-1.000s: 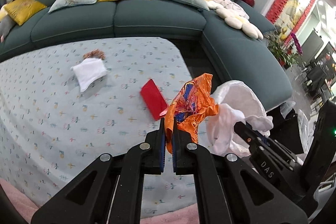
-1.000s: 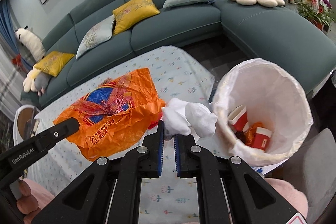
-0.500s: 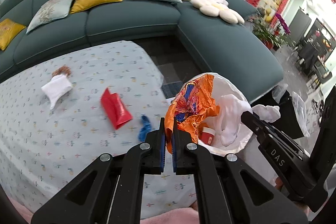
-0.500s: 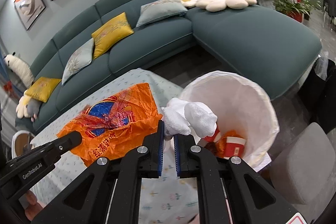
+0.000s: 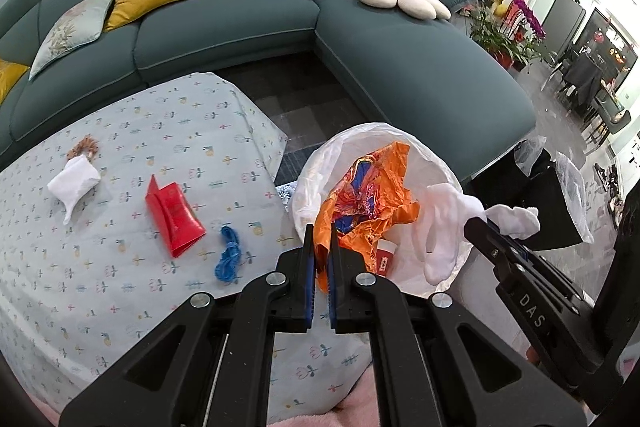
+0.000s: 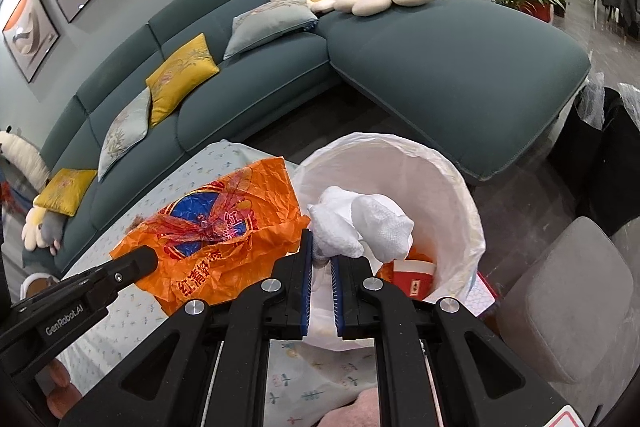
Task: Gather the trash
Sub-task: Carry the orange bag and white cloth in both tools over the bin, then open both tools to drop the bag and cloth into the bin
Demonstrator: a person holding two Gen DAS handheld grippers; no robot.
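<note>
We had the orange bag [image 5: 370,203] pinched in the left gripper [image 5: 319,263], jaws closed on its lower edge, crumpled bulk hanging over the open mouth of the bin [image 5: 308,179]. From the right wrist view the same bag sat at the bin's left rim, partly over the table [image 6: 100,347]. The right gripper [image 6: 321,259] was clamped on a wad of white tissue [image 6: 360,223], held above the bin opening. Bin had a white liner, standing just off the table's corner; inside we saw a red-and-white cup [image 6: 412,277] and some orange scrap. Left on the table: red packet [image 5: 174,217], blue string [image 5: 229,259] just beside it, white tissue [image 5: 74,183] further left, touching a small brown scrunchie [image 5: 82,145]. Table had a pale floral cloth. Teal sofa [image 5: 240,23] behind, with yellow and grey cushions.
</note>
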